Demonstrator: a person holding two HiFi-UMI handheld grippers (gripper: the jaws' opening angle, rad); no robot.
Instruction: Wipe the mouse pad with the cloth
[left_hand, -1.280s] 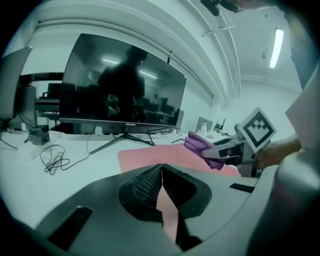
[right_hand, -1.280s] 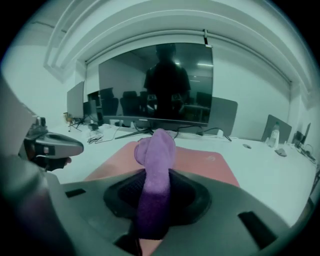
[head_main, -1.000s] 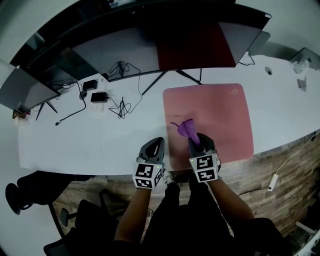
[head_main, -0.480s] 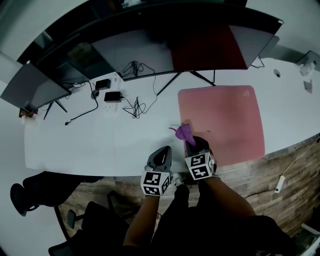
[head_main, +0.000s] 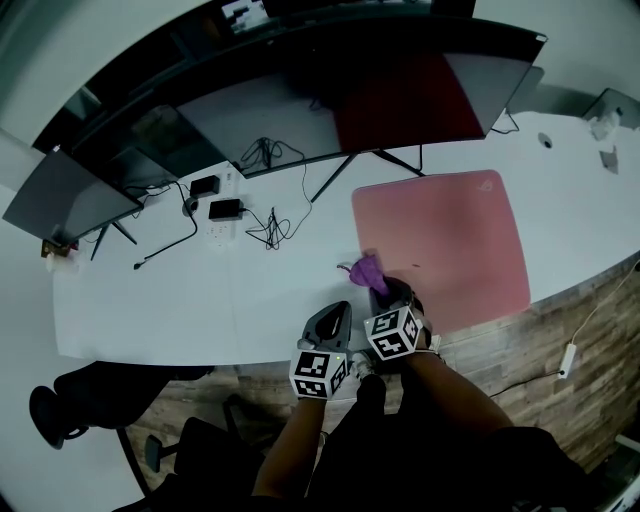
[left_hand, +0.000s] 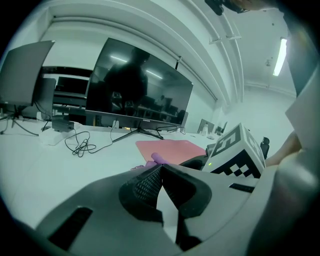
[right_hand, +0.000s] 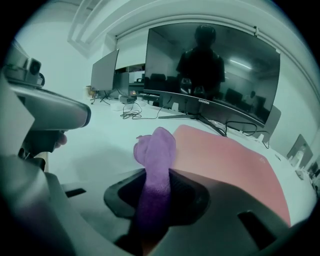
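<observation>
A pink mouse pad (head_main: 443, 239) lies on the white desk (head_main: 150, 300), right of centre. My right gripper (head_main: 389, 291) is shut on a purple cloth (head_main: 365, 269) and sits at the pad's near left corner; the cloth (right_hand: 156, 150) sticks up between the jaws, with the pad (right_hand: 225, 160) ahead to the right. My left gripper (head_main: 334, 318) is shut and holds nothing, just left of the right one at the desk's front edge. In the left gripper view the jaws (left_hand: 161, 170) meet, with the cloth (left_hand: 154, 160) and pad (left_hand: 170, 147) beyond.
A wide curved monitor (head_main: 330, 100) stands on a splayed stand behind the pad. A second screen (head_main: 60, 195) is at the left. A power strip (head_main: 222, 210) and tangled cables (head_main: 265, 225) lie on the desk's left-centre. The desk's wooden front edge (head_main: 560, 300) runs below the pad.
The right gripper with the cloth has slid from over the pad toward its near left edge. The left gripper stayed beside it. The head camera has shifted.
</observation>
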